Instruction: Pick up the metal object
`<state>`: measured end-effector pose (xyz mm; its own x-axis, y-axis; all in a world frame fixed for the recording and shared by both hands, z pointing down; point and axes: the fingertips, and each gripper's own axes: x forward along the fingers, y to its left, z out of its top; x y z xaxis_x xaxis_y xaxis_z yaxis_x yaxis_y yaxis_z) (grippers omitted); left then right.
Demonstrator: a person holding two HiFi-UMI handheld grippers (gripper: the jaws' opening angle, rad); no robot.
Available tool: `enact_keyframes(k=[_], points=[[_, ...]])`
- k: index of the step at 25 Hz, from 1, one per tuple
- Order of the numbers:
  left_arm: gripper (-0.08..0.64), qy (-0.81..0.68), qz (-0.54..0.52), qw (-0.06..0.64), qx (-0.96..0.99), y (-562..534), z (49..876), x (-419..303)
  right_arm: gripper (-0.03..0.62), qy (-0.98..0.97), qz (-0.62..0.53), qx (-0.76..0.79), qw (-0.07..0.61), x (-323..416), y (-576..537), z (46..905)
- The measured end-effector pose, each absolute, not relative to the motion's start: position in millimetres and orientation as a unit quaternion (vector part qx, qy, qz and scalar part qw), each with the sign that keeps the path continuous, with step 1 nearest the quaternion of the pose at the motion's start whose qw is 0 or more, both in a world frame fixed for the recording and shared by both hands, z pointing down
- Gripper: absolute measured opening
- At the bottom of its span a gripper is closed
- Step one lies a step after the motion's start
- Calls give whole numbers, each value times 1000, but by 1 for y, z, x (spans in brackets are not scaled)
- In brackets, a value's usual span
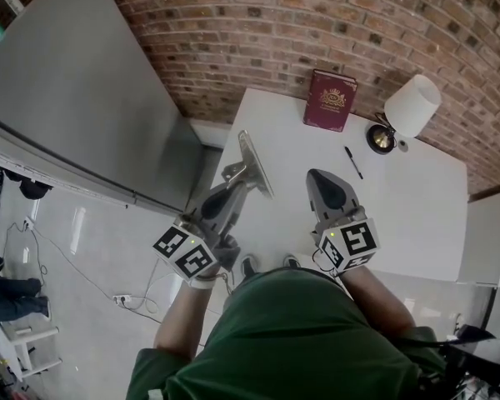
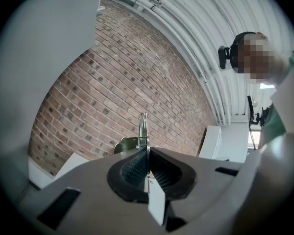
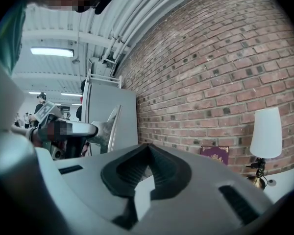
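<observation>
The metal object (image 1: pixel 255 163) is standing on edge in the air over the left edge of the table (image 1: pixel 417 215). The left hand-held gripper (image 1: pixel 236 182) is clamping its base between shut jaws. The right hand-held gripper (image 1: pixel 315 176) is hovering just beside it, jaws pressing together on nothing.

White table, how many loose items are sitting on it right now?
3: a maroon book at the far edge, a white-shaded lamp to its right, and a black pen nearer the middle. More could be hidden under the left gripper or right gripper.
</observation>
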<state>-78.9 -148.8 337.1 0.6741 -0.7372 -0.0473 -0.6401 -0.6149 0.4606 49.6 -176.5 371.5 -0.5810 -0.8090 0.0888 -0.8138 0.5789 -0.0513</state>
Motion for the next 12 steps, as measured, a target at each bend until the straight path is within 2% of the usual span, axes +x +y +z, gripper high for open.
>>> enact_keyframes(k=[12], points=[[8, -395, -110, 215, 886, -150, 351, -82, 3, -886, 44, 460, 31, 56, -176, 379]])
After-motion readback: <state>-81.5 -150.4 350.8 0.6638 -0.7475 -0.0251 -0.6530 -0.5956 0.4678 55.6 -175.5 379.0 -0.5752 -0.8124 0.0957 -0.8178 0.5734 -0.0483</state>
